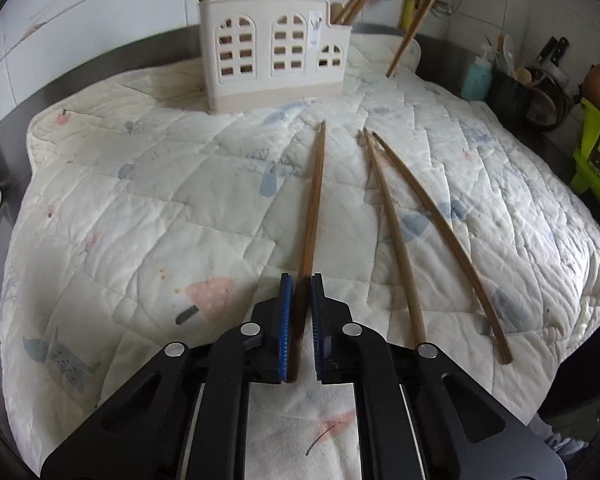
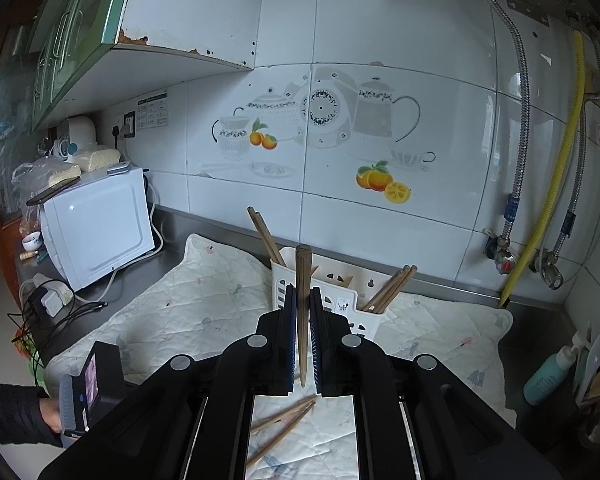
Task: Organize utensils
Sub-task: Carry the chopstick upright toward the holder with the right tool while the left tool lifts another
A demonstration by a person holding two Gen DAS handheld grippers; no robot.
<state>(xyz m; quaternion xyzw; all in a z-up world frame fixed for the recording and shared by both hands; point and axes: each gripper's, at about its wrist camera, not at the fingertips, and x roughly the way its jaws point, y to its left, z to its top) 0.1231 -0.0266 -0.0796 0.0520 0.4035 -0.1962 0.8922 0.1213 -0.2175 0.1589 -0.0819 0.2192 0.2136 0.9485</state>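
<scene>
A cream utensil holder [image 1: 276, 52] with window cut-outs stands at the far side of the quilted cloth [image 1: 140, 208], with several chopsticks in it. My left gripper [image 1: 299, 280] is shut on one brown chopstick [image 1: 314, 200] that lies on the cloth pointing toward the holder. Two more chopsticks [image 1: 392, 224] lie to its right. My right gripper [image 2: 303, 292] is shut on a chopstick [image 2: 302, 276], held upright above the cloth in front of the holder [image 2: 340, 300]. Two loose chopsticks [image 2: 284, 428] lie below it.
A white microwave [image 2: 96, 224] stands at the left of the steel counter. A teal bottle [image 2: 548, 376] and a jar of spoons stand at the right. A green basket [image 1: 596, 160] sits at the right edge. Pipes and taps run down the tiled wall [image 2: 520, 200].
</scene>
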